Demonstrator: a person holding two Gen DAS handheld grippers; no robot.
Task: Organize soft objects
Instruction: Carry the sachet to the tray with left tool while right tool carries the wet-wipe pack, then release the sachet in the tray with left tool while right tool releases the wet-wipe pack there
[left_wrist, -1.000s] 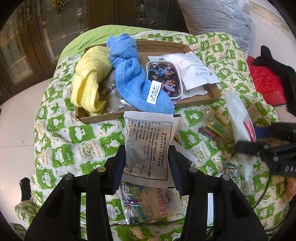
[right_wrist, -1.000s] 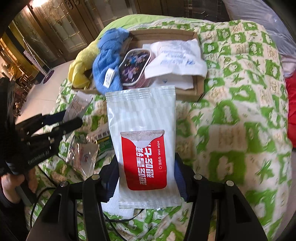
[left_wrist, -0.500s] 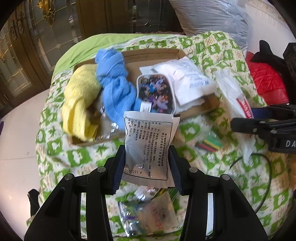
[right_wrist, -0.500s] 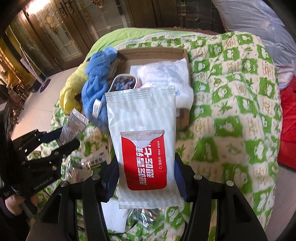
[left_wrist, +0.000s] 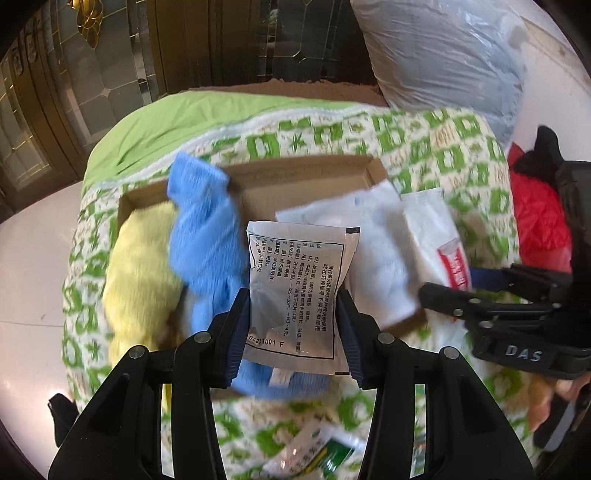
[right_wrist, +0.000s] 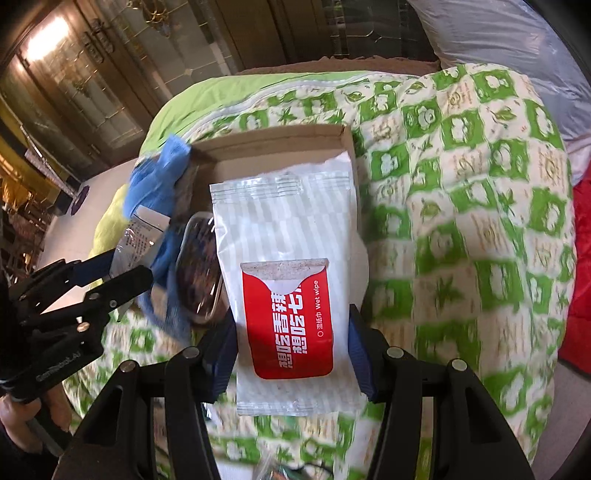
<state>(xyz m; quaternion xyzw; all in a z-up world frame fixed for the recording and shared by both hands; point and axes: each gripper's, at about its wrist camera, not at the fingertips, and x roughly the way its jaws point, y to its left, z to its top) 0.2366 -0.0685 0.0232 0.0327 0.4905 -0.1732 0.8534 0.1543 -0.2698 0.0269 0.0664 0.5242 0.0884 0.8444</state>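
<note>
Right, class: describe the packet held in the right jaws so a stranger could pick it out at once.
Find the green-and-white quilt, then the cardboard tray on it. Held over the tray's near right side is the wet wipe pack, gripped by the right gripper. Alone among the packets, it is white-striped with a big red label.

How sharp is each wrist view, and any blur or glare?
Left wrist: held sachet crisp, blue towel and box motion-smeared. Right wrist: wet wipe pack sharp, quilt streaked, bright glare on the door upper left.

A home: quilt-covered bed (right_wrist: 461, 221), ornate glass-paned wooden doors (right_wrist: 92, 85).
</note>
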